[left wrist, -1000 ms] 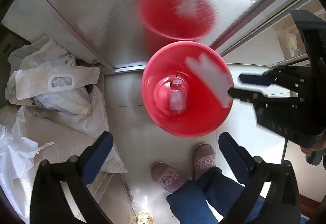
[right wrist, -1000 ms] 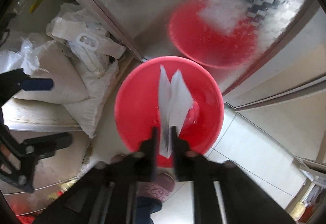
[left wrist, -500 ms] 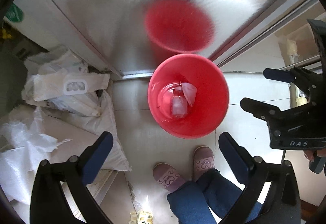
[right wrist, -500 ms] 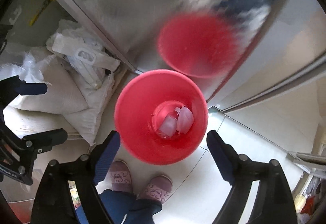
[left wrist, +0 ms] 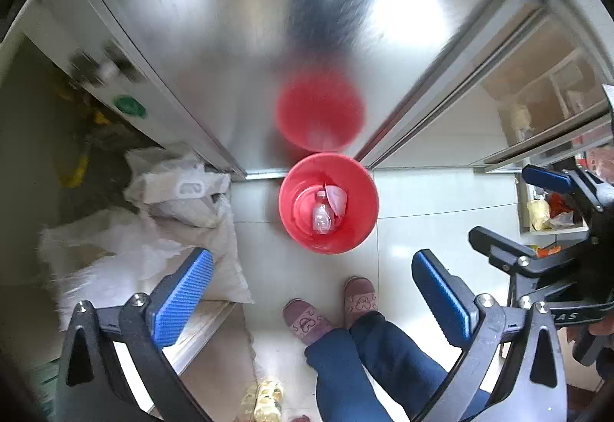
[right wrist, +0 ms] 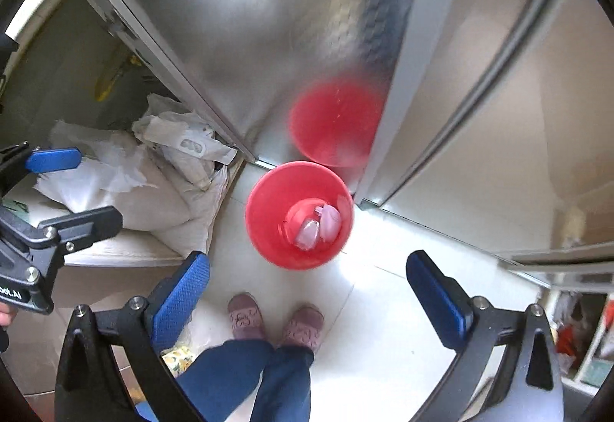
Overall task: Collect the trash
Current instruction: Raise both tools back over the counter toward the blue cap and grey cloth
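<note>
From my left wrist view, I hold my left gripper (left wrist: 311, 283) up high and point it down at the floor (left wrist: 422, 199), with its two blue fingers (left wrist: 180, 297) spread wide and nothing between them. Far below stands the red bin (left wrist: 360, 226), right against the bottom edge of the shiny metal door (left wrist: 268, 19), which shows a blurry red copy of it. Inside the bin, at the bottom, lie a clear plastic bottle (left wrist: 321, 218) and a white scrap of paper (left wrist: 337, 200), touching each other. My two pink slippers (left wrist: 358, 297) stand on the tiles just in front of the bin, and bare tile lies between them and it. White sacks (left wrist: 172, 191) are piled at the left side of the floor, near the bin but apart from it. My right gripper (left wrist: 510, 207) shows at the right edge, also spread, holding nothing. From my right wrist view, the right gripper (right wrist: 307, 287) also points down from high up, its blue fingers (right wrist: 437, 301) far apart and bare. The red bin (right wrist: 264, 230) sits below, the bottle (right wrist: 309, 233) and paper (right wrist: 330, 220) at its bottom. The white sacks (right wrist: 146, 199) lie to its left, open white floor (right wrist: 383, 306) to its right. My left gripper (right wrist: 73, 187) shows at the left edge, spread.
</note>
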Motion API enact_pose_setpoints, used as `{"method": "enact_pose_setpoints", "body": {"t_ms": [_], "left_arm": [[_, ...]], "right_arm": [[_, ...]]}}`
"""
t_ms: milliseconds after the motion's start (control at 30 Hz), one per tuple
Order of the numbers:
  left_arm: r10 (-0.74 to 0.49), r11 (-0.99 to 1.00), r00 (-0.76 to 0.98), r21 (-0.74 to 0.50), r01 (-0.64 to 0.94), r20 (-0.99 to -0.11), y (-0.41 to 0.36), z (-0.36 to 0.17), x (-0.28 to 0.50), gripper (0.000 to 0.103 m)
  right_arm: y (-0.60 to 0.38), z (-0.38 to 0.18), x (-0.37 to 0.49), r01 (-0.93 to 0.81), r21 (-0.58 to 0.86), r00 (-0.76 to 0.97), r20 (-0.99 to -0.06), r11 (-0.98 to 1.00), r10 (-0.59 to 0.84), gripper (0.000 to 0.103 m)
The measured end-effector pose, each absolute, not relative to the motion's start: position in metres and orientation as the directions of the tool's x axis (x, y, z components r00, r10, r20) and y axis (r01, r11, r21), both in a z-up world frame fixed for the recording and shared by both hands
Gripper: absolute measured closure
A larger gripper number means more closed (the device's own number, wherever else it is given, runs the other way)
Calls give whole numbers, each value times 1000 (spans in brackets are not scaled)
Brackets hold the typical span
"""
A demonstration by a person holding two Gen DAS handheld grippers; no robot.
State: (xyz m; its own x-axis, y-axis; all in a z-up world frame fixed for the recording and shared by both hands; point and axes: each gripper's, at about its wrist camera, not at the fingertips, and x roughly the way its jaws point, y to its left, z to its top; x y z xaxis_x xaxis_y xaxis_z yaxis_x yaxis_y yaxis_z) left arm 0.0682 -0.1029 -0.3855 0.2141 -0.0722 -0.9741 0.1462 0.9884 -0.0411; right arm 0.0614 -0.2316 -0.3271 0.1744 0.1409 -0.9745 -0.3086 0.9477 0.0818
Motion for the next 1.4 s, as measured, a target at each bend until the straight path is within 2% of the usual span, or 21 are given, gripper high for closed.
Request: {"method": "enact_pose_setpoints", "body": {"t_ms": [233, 400, 600, 833, 1100, 1400], "left_arm": [[-81, 985, 300, -30, 171, -950, -115, -281, 46, 0], [-70, 989, 349, -20, 147, -935, -116, -229, 40, 0], [-33, 993, 427, 18, 116, -904, -118, -180, 37, 0], [20, 995, 477, 62, 72, -879, -106, -125, 45, 0], [3, 999, 497, 19, 28, -868, -64, -102, 71, 0], [40, 998, 462, 56, 21, -886, -2, -107, 130, 0]], "right_arm": [[-238, -222, 55, -268, 49, 247, -962, 962, 118, 1], [-243, -167, 61, -273, 69, 364, -916, 959, 170, 1], [-245, -120, 70, -311, 66, 486, -846, 948, 218, 1], [-223, -87, 92, -393, 149, 424, -846, 908, 322, 1], [-192, -65, 117, -431, 79, 461, -837, 899, 295, 1], [-162, -62, 170, -410, 88, 469, -834, 908, 292, 1]]}}
